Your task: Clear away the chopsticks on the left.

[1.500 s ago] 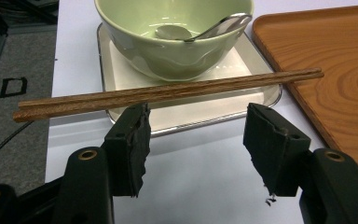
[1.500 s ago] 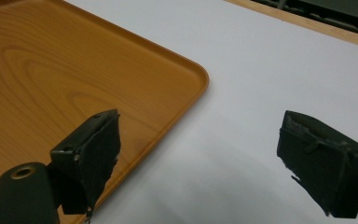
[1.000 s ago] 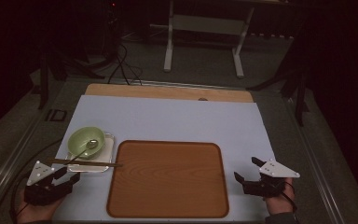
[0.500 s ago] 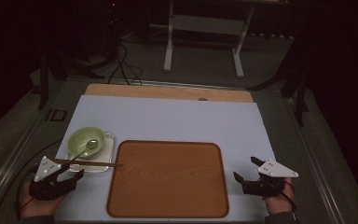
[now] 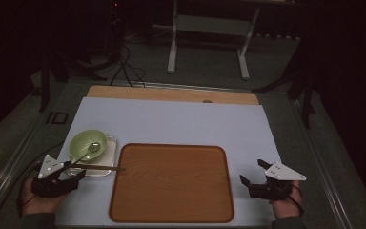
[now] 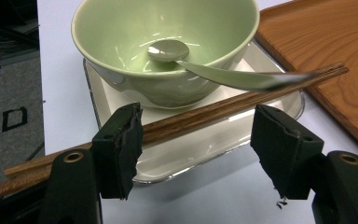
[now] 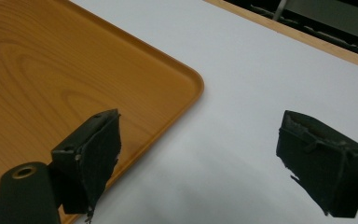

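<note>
A pale green bowl (image 5: pixel 88 143) (image 6: pixel 168 46) with a ceramic spoon (image 5: pixel 91 149) (image 6: pixel 168 49) in it stands on a small white plate (image 5: pixel 108 157) (image 6: pixel 205 144) at the mat's left. Brown chopsticks (image 5: pixel 97 167) (image 6: pixel 242 95) lie across the plate's near rim, their tips reaching the wooden tray (image 5: pixel 171 183) (image 6: pixel 335 56). My left gripper (image 5: pixel 75 169) (image 6: pixel 198 135) is open, its jaws having just been opening; the chopsticks pass between them, against the left pad and free of the right one. My right gripper (image 5: pixel 252 171) (image 7: pixel 205 144) is open and empty over the mat, right of the tray (image 7: pixel 51 70).
A pale mat (image 5: pixel 171 124) covers the table, with a strip of bare wood (image 5: pixel 171 93) along the far edge. Beyond the table stand a white frame's legs (image 5: pixel 172 52) and cables on a dark floor. The tray's surface is bare.
My left gripper's jaws stand wider apart than before and the hand has shifted slightly. The chopsticks lie where they were. The right gripper has not moved.
</note>
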### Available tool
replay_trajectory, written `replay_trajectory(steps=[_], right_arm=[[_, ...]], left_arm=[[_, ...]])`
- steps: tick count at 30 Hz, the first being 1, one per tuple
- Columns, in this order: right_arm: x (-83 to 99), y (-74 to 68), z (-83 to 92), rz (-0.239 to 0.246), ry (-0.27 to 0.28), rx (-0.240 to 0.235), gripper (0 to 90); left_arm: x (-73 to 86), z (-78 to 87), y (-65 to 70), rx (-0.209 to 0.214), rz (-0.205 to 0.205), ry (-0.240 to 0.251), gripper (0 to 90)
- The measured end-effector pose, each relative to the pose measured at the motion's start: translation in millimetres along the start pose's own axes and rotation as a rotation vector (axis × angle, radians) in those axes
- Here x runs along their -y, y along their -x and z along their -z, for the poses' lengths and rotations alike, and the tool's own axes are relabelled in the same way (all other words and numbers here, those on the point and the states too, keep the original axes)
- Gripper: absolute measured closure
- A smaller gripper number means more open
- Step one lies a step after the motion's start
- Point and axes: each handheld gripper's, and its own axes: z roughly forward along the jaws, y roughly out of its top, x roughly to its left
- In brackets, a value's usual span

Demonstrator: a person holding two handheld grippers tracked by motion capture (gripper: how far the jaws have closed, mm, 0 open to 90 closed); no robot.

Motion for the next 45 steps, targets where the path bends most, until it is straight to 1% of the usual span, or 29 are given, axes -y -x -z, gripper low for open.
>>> replay_trajectory(steps=[5, 6, 13, 16, 17, 20, 25, 31, 35, 38, 45], right_arm=[[-0.1, 0.5, -0.4, -0.003, -0.003, 0.004, 13.7], [-0.1, 0.3, -0.5, -0.005, -0.005, 0.004, 13.7], [0.0, 0.9, -0.6, -0.004, -0.007, 0.001, 13.7], [0.1, 1.3, -0.3, -0.004, -0.009, 0.001, 13.7], [0.2, 1.5, -0.2, -0.005, -0.009, 0.001, 13.7], [0.4, 1.7, 0.1, -0.007, -0.009, 0.003, 13.7], [0.6, 2.4, 0.4, -0.012, -0.008, 0.005, 13.7], [1.1, 3.3, 0.9, -0.018, -0.009, 0.007, 13.7], [1.1, 3.3, 0.7, -0.016, -0.011, 0.006, 13.7], [1.1, 3.1, 0.4, -0.016, -0.012, 0.005, 13.7], [1.1, 3.2, 0.4, -0.013, -0.013, 0.002, 13.6]], left_arm=[[0.0, -4.2, -1.7, 0.0, -0.009, -0.008, 33.9], [-0.2, -6.0, -1.8, 0.007, -0.013, -0.01, 33.9], [-0.3, -11.5, -2.5, 0.013, -0.023, -0.028, 33.7], [-0.5, -14.8, -2.1, 0.016, -0.032, -0.034, 33.7], [-0.8, -16.3, -1.8, 0.018, -0.041, -0.038, 33.7], [-0.7, -18.6, -1.7, 0.022, -0.047, -0.047, 33.7], [-0.8, -21.5, -1.2, 0.014, -0.059, -0.052, 33.0], [0.2, -20.4, 0.3, 0.015, -0.065, -0.048, 35.2], [-0.3, -21.6, 0.4, 0.011, -0.076, -0.051, 33.5], [-0.4, -21.5, 0.3, 0.007, -0.076, -0.052, 32.8], [-0.8, -23.4, 0.5, -0.003, -0.086, -0.057, 32.7]])
